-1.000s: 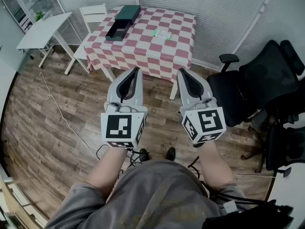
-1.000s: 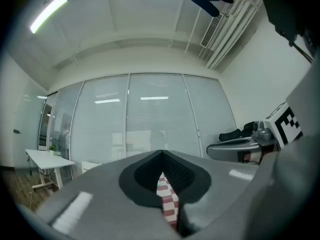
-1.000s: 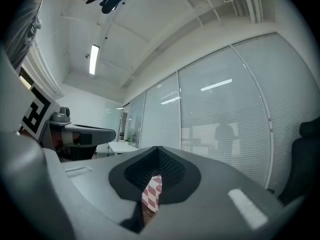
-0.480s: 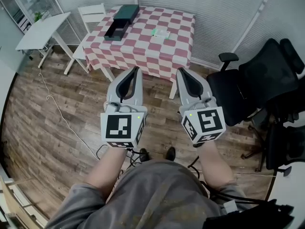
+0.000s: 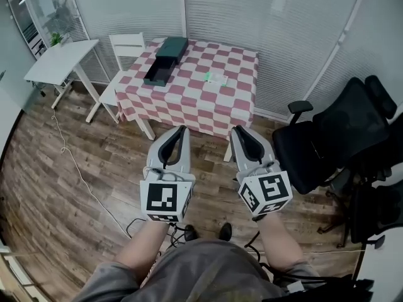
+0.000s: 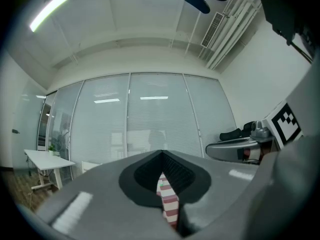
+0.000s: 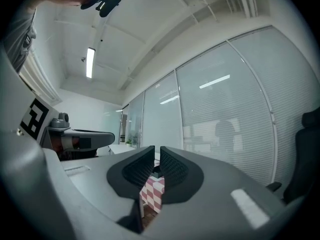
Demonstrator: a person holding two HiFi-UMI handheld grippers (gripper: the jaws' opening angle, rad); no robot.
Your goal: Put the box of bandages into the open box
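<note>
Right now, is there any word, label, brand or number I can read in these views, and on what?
No legible text anywhere.
Box of bandages: green print, too small to read.
Open box: no visible lettering.
Marker cubes: square marker patterns only, no words.

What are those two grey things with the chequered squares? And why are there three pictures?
A person holds two grey tongs: left tongs, right tongs. The patterned cubes are part of them. One picture comes from a camera on the person's head, looking down. The other two come from cameras riding on the tongs, looking along them. Ahead stands a table with a checked cloth; on it lie a dark open box and a small box. The tongs hold nothing. The left pair is shut; the right pair has just been opening a crack.
</note>
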